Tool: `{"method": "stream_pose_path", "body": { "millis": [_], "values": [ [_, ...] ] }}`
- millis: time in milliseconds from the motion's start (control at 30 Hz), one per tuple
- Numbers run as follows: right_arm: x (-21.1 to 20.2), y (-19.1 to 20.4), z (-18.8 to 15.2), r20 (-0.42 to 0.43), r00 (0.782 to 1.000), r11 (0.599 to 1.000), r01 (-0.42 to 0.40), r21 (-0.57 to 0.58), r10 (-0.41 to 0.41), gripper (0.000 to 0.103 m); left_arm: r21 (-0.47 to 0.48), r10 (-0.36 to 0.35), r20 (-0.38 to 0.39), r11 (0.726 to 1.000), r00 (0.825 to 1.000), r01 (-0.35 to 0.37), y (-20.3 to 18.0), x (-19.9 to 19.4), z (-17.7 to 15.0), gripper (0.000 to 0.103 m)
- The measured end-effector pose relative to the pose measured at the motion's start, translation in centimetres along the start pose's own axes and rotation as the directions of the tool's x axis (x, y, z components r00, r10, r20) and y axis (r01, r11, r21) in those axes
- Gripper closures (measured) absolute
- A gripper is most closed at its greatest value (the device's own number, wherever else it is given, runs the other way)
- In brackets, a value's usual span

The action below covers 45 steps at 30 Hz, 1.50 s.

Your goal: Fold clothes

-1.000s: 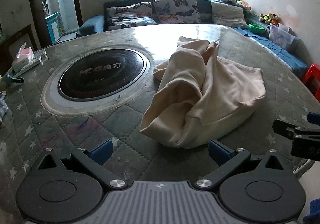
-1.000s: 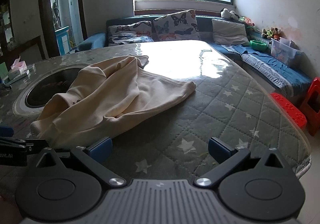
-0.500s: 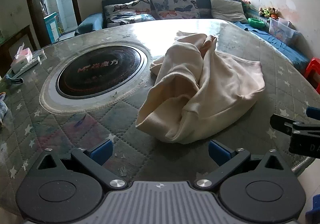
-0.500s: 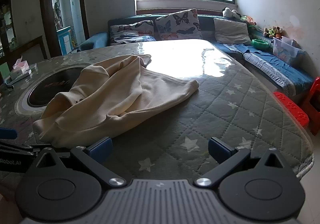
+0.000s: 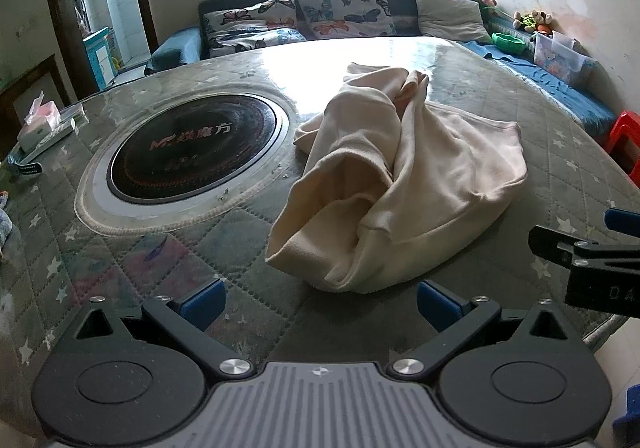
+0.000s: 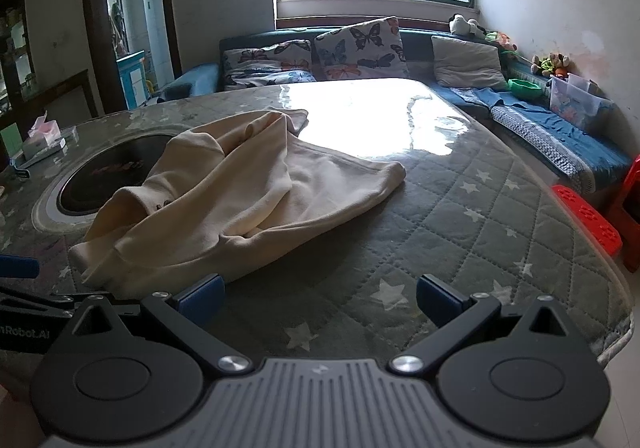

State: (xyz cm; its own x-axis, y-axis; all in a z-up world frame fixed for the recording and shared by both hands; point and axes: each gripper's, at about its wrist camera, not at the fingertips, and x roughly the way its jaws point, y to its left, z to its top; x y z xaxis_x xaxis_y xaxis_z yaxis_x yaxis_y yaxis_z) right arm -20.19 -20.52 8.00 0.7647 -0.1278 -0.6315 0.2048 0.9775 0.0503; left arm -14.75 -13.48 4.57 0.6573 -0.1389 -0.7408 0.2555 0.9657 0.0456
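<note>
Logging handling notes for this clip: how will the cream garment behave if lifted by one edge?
The cream sweatshirt lies in soft rumpled folds, so it will likely drape limply. Its thick hem suggests some weight. On the glossy table it may slide.

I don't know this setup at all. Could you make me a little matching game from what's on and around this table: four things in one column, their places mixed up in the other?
Things:
1. cream garment
2. black round cooktop
3. tissue box
4. red stool

Places:
A. at the table's far left edge
B. on the floor, right of the table
C. crumpled in a heap on the quilted table cover
D. set into the table, left of the garment

Pairs: 1-C, 2-D, 3-A, 4-B
</note>
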Motion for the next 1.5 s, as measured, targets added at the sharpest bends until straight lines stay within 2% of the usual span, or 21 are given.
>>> {"method": "stream_pose_path", "body": {
  "millis": [567,800,1033,1233,1333,1433,1500],
  "values": [
    [1.2,0.3,1.9,0.003,1.0,1.0,-0.022,-0.011,0.022,0.002,0.018,-0.029,0.014,0.999,0.999,0.029,0.3,0.2,2.3,0.0],
    [2.5,0.4,3.7,0.004,0.999,0.998,-0.053,-0.027,0.053,0.009,0.026,-0.038,0.046,0.999,0.998,0.036,1.0,1.1,5.0,0.0],
    [4.5,0.3,5.9,-0.009,0.994,0.994,-0.106,-0.04,0.105,0.02,0.095,-0.075,0.089,0.993,0.993,0.067,1.1,2.9,8.9,0.001],
    [6.3,0.1,8.1,-0.01,0.988,0.987,-0.152,-0.048,0.152,0.028,0.131,-0.176,0.102,0.978,0.979,0.162,0.9,5.4,12.6,0.012],
    [7.7,-0.5,9.4,-0.013,0.986,0.986,-0.165,-0.029,0.164,0.03,0.152,-0.187,0.073,0.973,0.98,0.174,0.5,7.5,13.8,0.019],
    [9.3,-1.2,10.6,-0.029,0.983,0.983,-0.184,-0.008,0.184,0.035,0.173,-0.199,0.04,0.967,0.979,0.189,0.1,9.5,14.8,0.029],
    [10.1,-1.6,11.3,-0.035,0.978,0.979,-0.203,0.007,0.204,0.041,0.177,-0.219,0.023,0.961,0.975,0.212,0.1,10.4,15.1,0.04]
  ]
}}
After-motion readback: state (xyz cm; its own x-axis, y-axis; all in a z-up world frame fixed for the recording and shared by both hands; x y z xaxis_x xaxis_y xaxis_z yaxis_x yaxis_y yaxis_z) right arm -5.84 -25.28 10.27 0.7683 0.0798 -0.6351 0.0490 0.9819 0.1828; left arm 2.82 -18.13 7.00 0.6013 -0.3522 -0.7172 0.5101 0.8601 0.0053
